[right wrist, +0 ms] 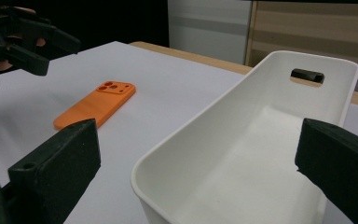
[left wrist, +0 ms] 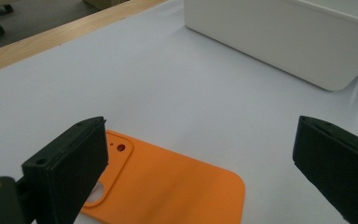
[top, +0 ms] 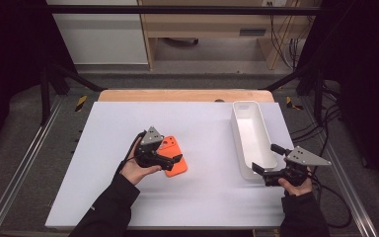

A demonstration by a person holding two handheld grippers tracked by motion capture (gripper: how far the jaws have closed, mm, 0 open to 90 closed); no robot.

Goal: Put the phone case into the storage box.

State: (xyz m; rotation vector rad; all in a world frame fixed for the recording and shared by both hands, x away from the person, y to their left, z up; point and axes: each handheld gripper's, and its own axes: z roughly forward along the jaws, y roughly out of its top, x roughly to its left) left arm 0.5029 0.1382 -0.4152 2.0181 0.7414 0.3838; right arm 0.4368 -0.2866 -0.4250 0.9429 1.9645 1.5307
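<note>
An orange phone case (top: 175, 160) lies flat on the white table top, camera cutout facing up. My left gripper (top: 170, 150) hovers just over it, open, with the case (left wrist: 177, 186) low between its wide jaws and nothing gripped. A long white bin (top: 238, 133) stands at the right, empty inside. My right gripper (top: 266, 159) is open at the bin's near end, and its jaws straddle that end wall (right wrist: 200, 126) without closing on it. The right gripper view also shows the case (right wrist: 95, 105) and the left gripper (right wrist: 32, 44) farther off.
The white sheet (top: 128, 197) covers the table, with a wooden edge (top: 177, 95) along the far side. Metal frame rails (top: 24, 163) run down both sides. The bin's side (left wrist: 279, 42) rises beyond the case in the left gripper view.
</note>
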